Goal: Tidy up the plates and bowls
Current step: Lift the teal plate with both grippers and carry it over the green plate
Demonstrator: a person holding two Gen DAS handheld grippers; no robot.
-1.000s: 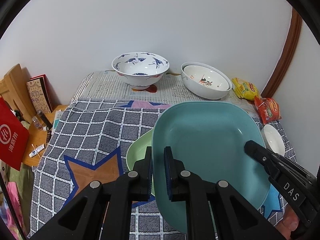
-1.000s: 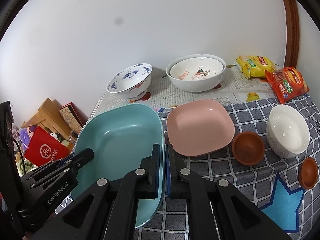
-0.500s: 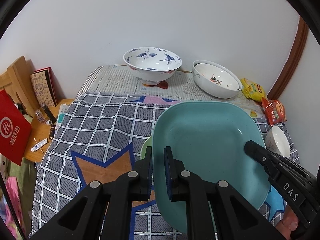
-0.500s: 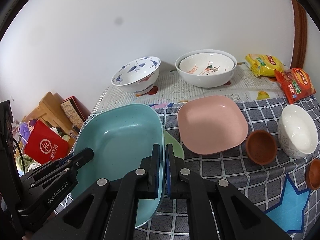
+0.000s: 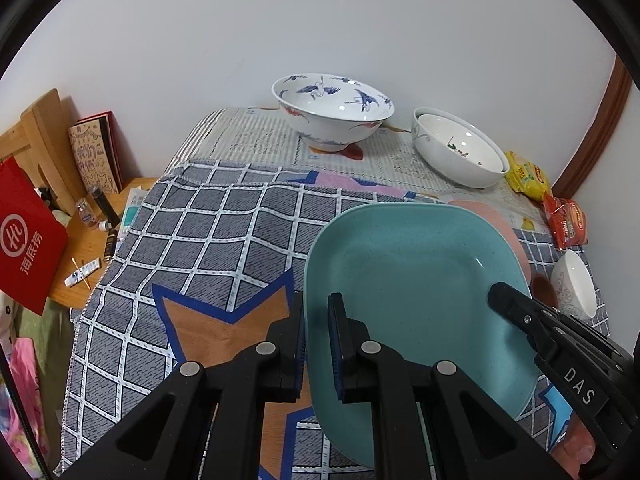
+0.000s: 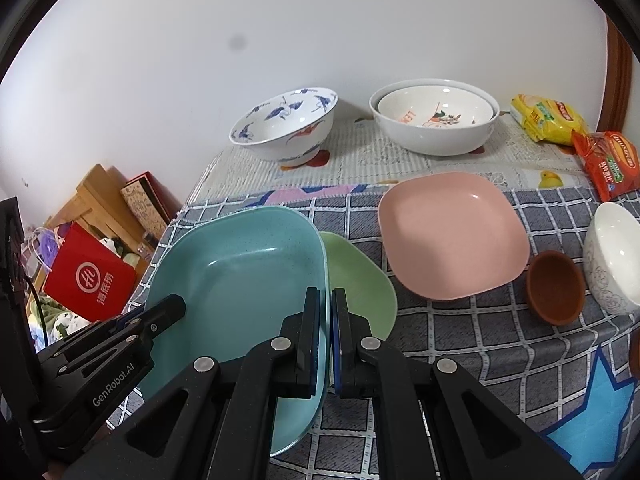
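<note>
- Both grippers pinch the same teal plate: the left gripper is pressed together on its left rim, the right gripper on its right rim, so the teal plate hangs between them above the checked tablecloth.
- Over the last second the plate has travelled toward the right and far part of the table and sunk a little. The blue-and-white bowl and the nested white bowls at the far edge now sit closer to the cameras than they did.
- The green plate, which earlier peeked out on the teal plate's left, now shows only on its right, mostly covered from the left-hand view. My guess is that the teal plate is being lowered onto it to start a stack.
- The teal plate is a rounded rectangle, hollow side up, its near edge dipped slightly lower than its far edge. Its long axis runs from near to far, with the two grips on the long sides.
- The pink plate lies flat just right of the green one, apart from the teal plate. A brown cup and a small white bowl stand farther right, and snack packets lie at the far right corner.
</note>
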